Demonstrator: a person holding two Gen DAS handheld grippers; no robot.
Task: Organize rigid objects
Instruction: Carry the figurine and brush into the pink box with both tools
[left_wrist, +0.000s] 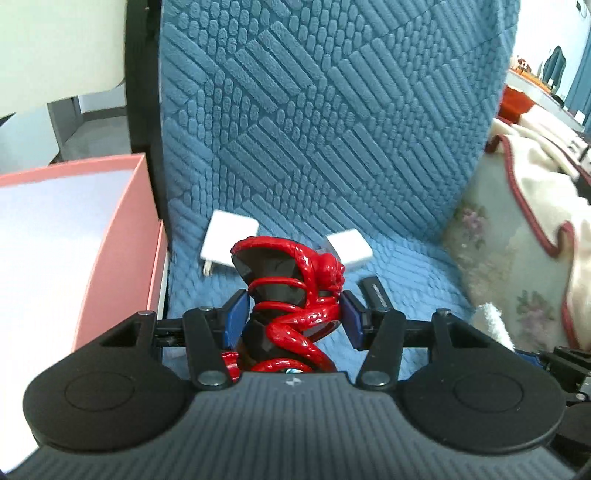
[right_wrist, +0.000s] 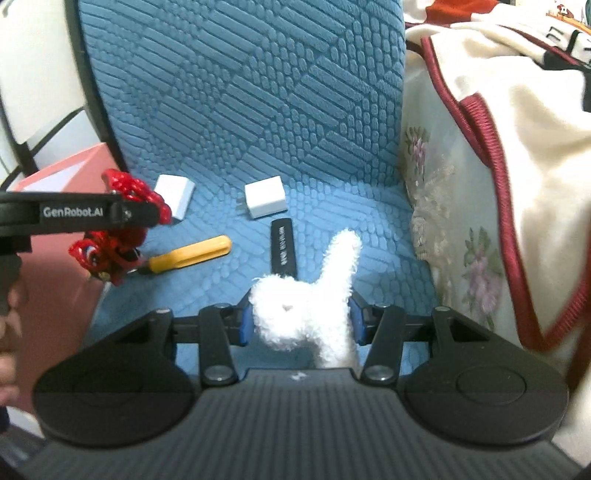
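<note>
With my left gripper (left_wrist: 293, 310) clamping the red-and-black figurine (left_wrist: 291, 295) beside the pink box (left_wrist: 122, 236) and my right gripper (right_wrist: 301, 317) clamping the white plush toy (right_wrist: 310, 310), the figurine's uneven coils could slip from the jaws short of the box.

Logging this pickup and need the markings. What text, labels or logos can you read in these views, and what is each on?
"GenRobot.AI": white lettering on the side of the left gripper, seen from the right wrist view.
Black bar on the blue cushion: white print along it, too blurred to read.
Small pale emblem on the body of each gripper: a mark, no letters legible.
White plugs, yellow tool, red figurine, white plush toy: no text visible.
</note>
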